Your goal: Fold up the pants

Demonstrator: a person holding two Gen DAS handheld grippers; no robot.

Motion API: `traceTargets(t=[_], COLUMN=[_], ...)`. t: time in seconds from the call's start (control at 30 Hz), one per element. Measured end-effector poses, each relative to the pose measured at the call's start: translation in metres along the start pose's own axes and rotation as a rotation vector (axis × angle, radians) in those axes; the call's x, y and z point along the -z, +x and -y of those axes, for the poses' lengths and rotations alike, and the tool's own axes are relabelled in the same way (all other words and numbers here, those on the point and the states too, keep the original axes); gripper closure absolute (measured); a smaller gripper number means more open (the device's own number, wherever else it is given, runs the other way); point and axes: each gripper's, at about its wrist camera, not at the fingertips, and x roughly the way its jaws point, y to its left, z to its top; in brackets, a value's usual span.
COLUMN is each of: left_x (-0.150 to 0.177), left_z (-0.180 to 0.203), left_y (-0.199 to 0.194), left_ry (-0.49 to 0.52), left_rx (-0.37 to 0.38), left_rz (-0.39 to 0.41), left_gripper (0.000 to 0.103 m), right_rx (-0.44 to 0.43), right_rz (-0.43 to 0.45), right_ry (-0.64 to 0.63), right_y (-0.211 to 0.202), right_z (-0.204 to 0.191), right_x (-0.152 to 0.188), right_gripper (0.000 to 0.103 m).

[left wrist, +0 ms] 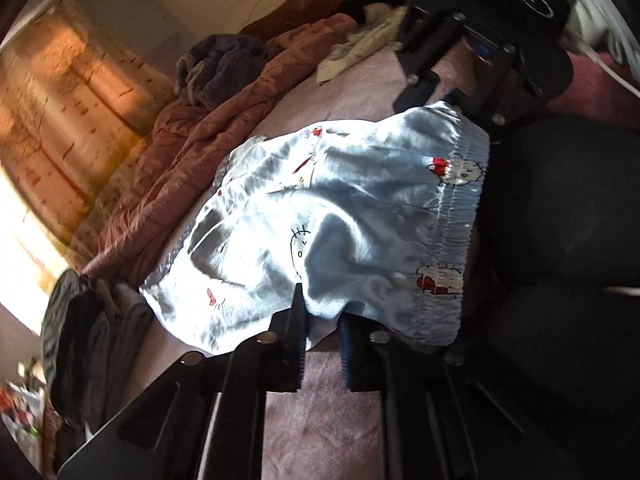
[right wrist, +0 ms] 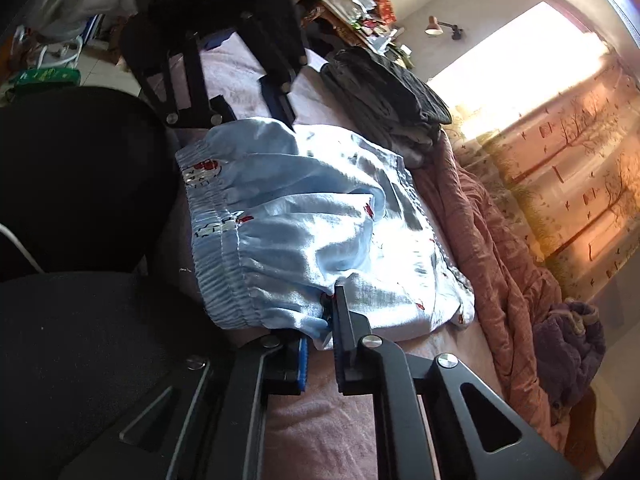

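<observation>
The left gripper [left wrist: 320,320] is pinching the side edge of the pale blue pants [left wrist: 340,216] near the elastic waistband [left wrist: 468,216], its two black fingers drawn in tight with satin bunched between them; just how much cloth is caught is hard to say, since the fabric is draping over the fingertips. At the opposite side of the waistband, the right gripper [right wrist: 326,312] is clamping down the same way, its pads closed on a fold of the pants [right wrist: 312,232], and here too the cloth is hiding the very tips. Each gripper is showing up in the other's view across the garment, though only as a dark, partly cropped frame. The pants are lying spread on the pink bedsheet [left wrist: 320,420], waistband toward a black rounded shape [left wrist: 560,200] that is too dark to make out, legs running away toward the window. Beyond the pants, a rumpled pink quilt [left wrist: 192,152] is lying along the bed, with a purple blanket [left wrist: 224,68] bunched beside it. Off the left gripper's side of the pants, a stack of folded grey clothes [right wrist: 392,96] is sitting, partly blurred in the glare.
</observation>
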Motion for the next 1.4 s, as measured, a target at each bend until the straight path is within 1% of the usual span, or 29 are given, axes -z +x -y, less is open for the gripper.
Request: traceTargets(t=[0.07, 0.13, 0.2, 0.3, 0.37, 0.43, 0.47, 0.53, 0.6, 0.63, 0.67, 0.73, 0.8, 0.83, 0.9, 0.93, 0.97, 1.0, 1.03, 1.07, 1.1, 1.13, 1.2, 1.27, 1.3, 1.33, 1.4], left_x=[0.005, 0.005, 0.002, -0.008, -0.015, -0.021, -0.023, -0.025, -0.025, -0.024, -0.021, -0.013, -0.006, -0.003, 0.002, 0.004, 0.006, 0.009, 0.012, 0.015, 0.016, 0.017, 0.012, 0.006, 0.001, -0.003, -0.009], left_z=[-0.007, -0.014, -0.021, -0.037, -0.051, -0.070, -0.080, -0.100, -0.120, -0.129, -0.138, -0.149, -0.156, -0.158, -0.159, -0.159, -0.160, -0.162, -0.163, -0.162, -0.161, -0.159, -0.155, -0.149, -0.148, -0.146, -0.143], left_y=[-0.007, -0.014, -0.018, -0.020, -0.017, -0.010, -0.005, 0.009, 0.029, 0.039, 0.049, 0.064, 0.072, 0.075, 0.076, 0.076, 0.075, 0.072, 0.066, 0.058, 0.050, 0.042, 0.029, 0.025, 0.028, 0.032, 0.051], left_ry=[-0.079, -0.122, -0.161, -0.234, -0.284, -0.353, -0.386, -0.451, -0.518, -0.550, -0.588, -0.652, -0.692, -0.705, -0.726, -0.738, -0.752, -0.771, -0.789, -0.801, -0.803, -0.794, -0.757, -0.728, -0.717, -0.712, -0.709], left_rx=[0.013, 0.025, 0.042, 0.065, 0.057, 0.031, 0.034, 0.049, 0.056, 0.065, 0.081, 0.097, 0.101, 0.087, 0.060, 0.046, 0.023, 0.005, 0.009, 0.022, 0.037, 0.052, 0.094, 0.162, 0.186, 0.194, 0.179], left_rz=[0.019, 0.033, 0.055, 0.084, 0.095, 0.101, 0.097, 0.079, 0.033, 0.008, -0.018, -0.043, -0.052, -0.059, -0.064, -0.070, -0.080, -0.082, -0.066, -0.042, -0.019, 0.003, 0.039, 0.041, 0.019, -0.012, -0.100], left_gripper=[0.094, 0.094, 0.094, 0.094, 0.093, 0.090, 0.090, 0.089, 0.088, 0.088, 0.085, 0.085, 0.083, 0.082, 0.074, 0.073, 0.071, 0.070, 0.069, 0.064, 0.056, 0.054, 0.053, 0.053, 0.053, 0.053, 0.053], right_rx=[-0.035, -0.080, -0.121, -0.155, -0.173, -0.171, -0.171, -0.165, -0.180, -0.193, -0.227, -0.256, -0.275, -0.254, -0.191, -0.148, -0.104, -0.072, -0.056, -0.043, -0.039, -0.050, -0.092, -0.119, -0.130, -0.133, -0.122], right_rz=[0.011, 0.020, 0.058, 0.132, 0.174, 0.193, 0.193, 0.177, 0.124, 0.092, 0.060, 0.011, -0.028, -0.039, -0.037, -0.035, -0.032, -0.017, 0.004, 0.025, 0.046, 0.062, 0.084, 0.086, 0.079, 0.063, 0.005], right_ry=[0.084, 0.167, 0.239, 0.331, 0.396, 0.464, 0.491, 0.558, 0.624, 0.661, 0.704, 0.779, 0.836, 0.850, 0.870, 0.882, 0.894, 0.903, 0.911, 0.921, 0.929, 0.931, 0.925, 0.912, 0.904, 0.898, 0.903], right_y=[-0.002, -0.003, -0.007, -0.013, -0.013, -0.005, 0.001, 0.019, 0.048, 0.064, 0.082, 0.107, 0.121, 0.122, 0.117, 0.114, 0.110, 0.103, 0.095, 0.088, 0.080, 0.074, 0.065, 0.061, 0.062, 0.065, 0.075], right_z=[0.009, 0.021, 0.034, 0.061, 0.083, 0.109, 0.120, 0.142, 0.159, 0.166, 0.173, 0.175, 0.178, 0.179, 0.181, 0.182, 0.184, 0.185, 0.186, 0.187, 0.187, 0.186, 0.182, 0.177, 0.175, 0.173, 0.168], right_x=[0.007, 0.013, 0.013, 0.007, 0.002, -0.001, -0.001, -0.001, 0.002, 0.005, 0.009, 0.017, 0.023, 0.024, 0.027, 0.028, 0.030, 0.031, 0.032, 0.033, 0.035, 0.036, 0.037, 0.037, 0.036, 0.035, 0.035], right_gripper=[0.094, 0.094, 0.094, 0.094, 0.094, 0.094, 0.094, 0.094, 0.094, 0.094, 0.094, 0.094, 0.094, 0.094, 0.092, 0.086, 0.075, 0.070, 0.064, 0.063, 0.063, 0.063, 0.063, 0.063, 0.063, 0.063, 0.063])
